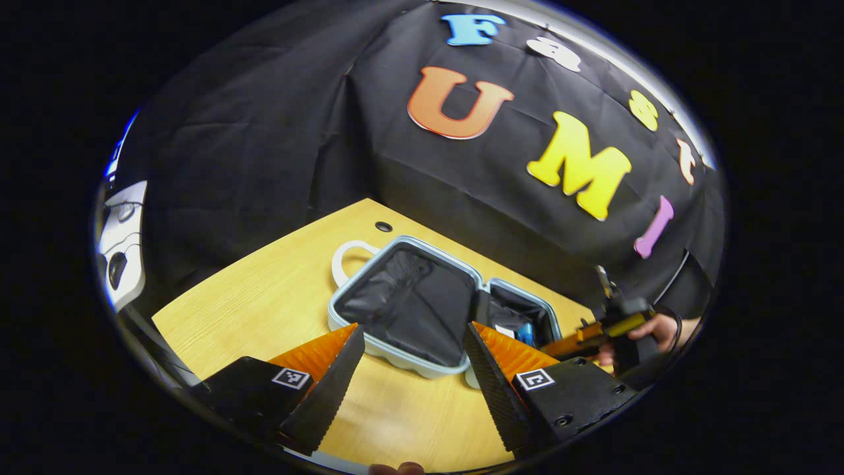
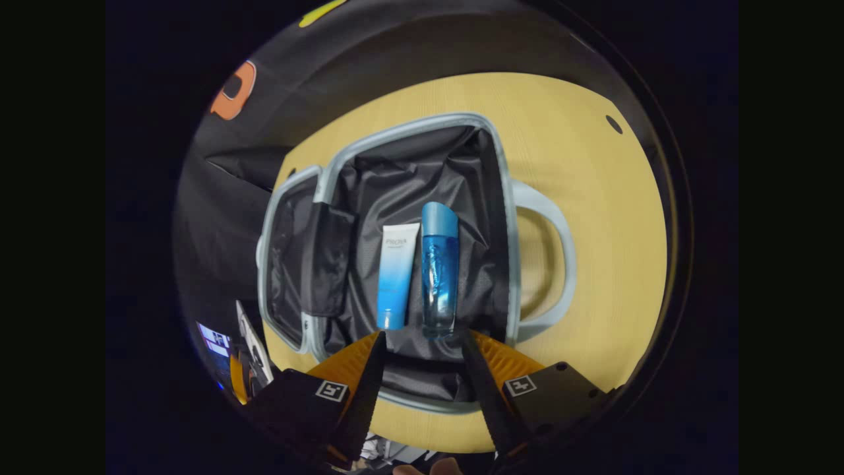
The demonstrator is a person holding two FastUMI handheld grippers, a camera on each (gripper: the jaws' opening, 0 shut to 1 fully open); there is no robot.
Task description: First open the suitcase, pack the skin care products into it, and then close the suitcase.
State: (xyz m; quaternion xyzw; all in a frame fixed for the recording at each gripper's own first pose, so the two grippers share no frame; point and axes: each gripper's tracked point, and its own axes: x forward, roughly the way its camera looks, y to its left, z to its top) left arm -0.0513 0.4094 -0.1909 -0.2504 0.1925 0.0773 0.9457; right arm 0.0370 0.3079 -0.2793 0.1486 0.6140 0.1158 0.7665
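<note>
Suitcase (image 2: pixel 409 171) lies open on the wooden worktop (image 2: pixel 593 198), its handle (image 2: pixel 554 257) toward one edge. Inside, a tube (image 2: pixel 395 277) and a blue bottle (image 2: pixel 440 270) lie side by side on dark lining. The right gripper (image 2: pixel 419 376) hovers above, fingers spread, empty, hiding the near rim. The left gripper (image 1: pixel 412 369) is likewise wide apart, holding nothing; its fingers cover the case's near corner.
</note>
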